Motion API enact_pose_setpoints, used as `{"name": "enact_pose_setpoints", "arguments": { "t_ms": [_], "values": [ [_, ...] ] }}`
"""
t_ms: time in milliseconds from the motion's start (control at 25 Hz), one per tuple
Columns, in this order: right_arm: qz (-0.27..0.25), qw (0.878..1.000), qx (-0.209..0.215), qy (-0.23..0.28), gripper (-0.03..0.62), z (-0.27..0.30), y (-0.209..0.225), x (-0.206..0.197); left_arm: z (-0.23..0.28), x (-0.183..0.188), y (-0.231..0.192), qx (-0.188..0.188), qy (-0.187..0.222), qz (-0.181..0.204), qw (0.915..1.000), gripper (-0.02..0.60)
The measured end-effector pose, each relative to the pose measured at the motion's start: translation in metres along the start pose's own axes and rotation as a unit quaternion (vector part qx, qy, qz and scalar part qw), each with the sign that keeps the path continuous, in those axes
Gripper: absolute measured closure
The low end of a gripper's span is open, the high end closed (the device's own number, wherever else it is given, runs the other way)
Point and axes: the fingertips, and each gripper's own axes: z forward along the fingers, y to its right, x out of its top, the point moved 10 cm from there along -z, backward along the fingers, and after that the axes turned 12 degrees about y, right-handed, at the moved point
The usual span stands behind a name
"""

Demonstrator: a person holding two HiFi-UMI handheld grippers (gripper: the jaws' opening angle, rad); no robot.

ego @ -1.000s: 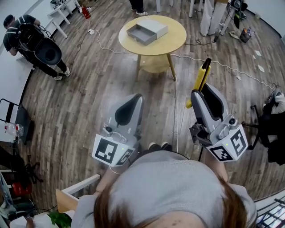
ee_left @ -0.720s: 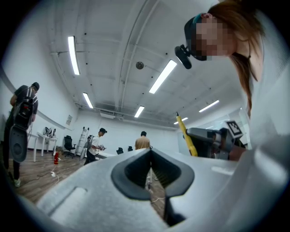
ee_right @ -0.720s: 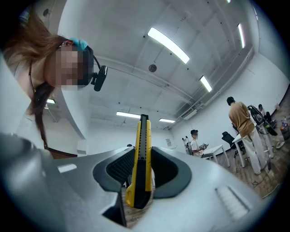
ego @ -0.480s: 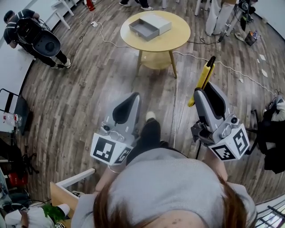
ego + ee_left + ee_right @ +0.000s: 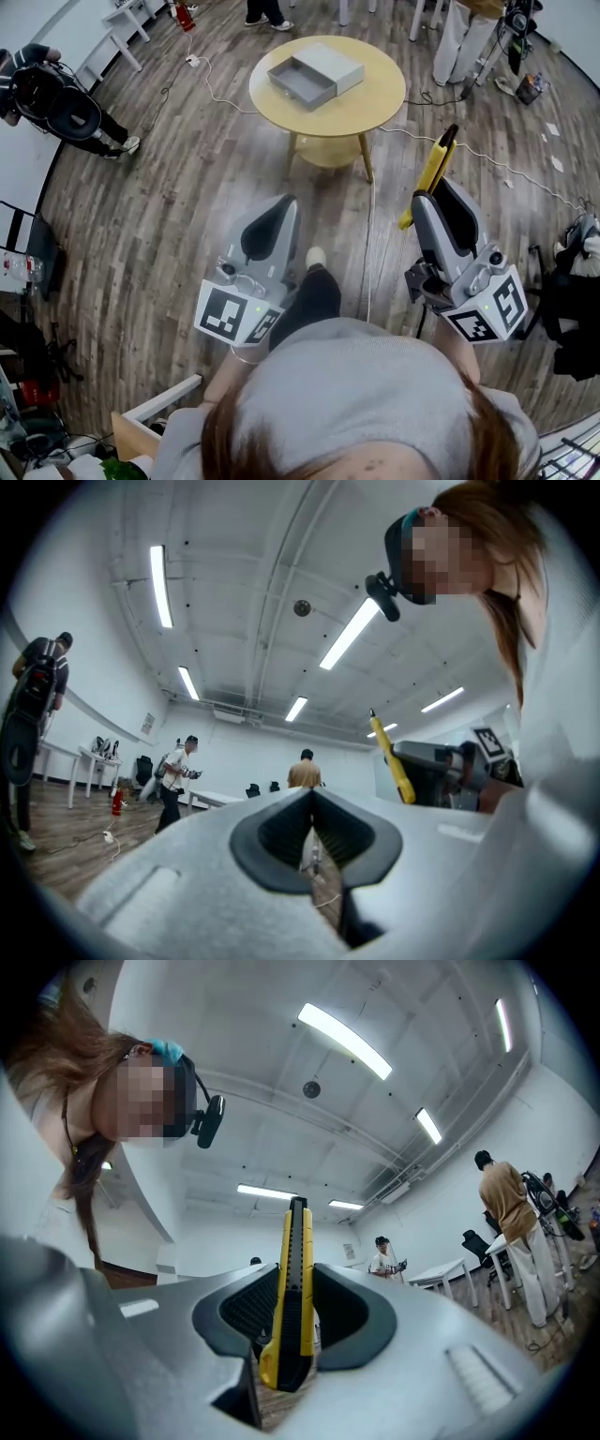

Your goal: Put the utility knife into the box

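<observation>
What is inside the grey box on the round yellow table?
Its pulled-out grey drawer shows only a bare grey floor, so it looks empty. The part under the pale rectangular cover cannot be seen.

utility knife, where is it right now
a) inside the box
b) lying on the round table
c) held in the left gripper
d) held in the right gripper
D: the right gripper view shows the yellow utility knife clamped upright between the pads of the right gripper, and in the head view it sticks out past that gripper's tips.
</observation>
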Motion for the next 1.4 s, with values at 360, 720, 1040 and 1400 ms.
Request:
{"name": "enact_pose_setpoints", "arguments": {
  "t_ms": [360, 720, 1040, 1400],
  "values": [
    [-0.009, 1.000, -0.003, 0.003, 0.474, 0.085, 0.057, -0.035, 0.082, -0.017, -0.085, -0.030, 0.001, -0.001, 0.9996, 0.580],
    [-0.008, 1.000, -0.015, 0.012, 0.474, 0.153, 0.104, -0.069, 0.134, -0.037, -0.162, -0.048, -0.015, -0.008, 0.9987, 0.580],
    [0.002, 1.000, -0.022, -0.013, 0.474, 0.179, 0.127, -0.092, 0.159, -0.055, -0.193, -0.052, -0.020, -0.021, 0.9982, 0.580],
    [0.016, 1.000, -0.001, -0.021, 0.474, 0.218, 0.177, -0.113, 0.194, -0.079, -0.223, -0.028, -0.019, -0.020, 0.9992, 0.580]
  ]
}}
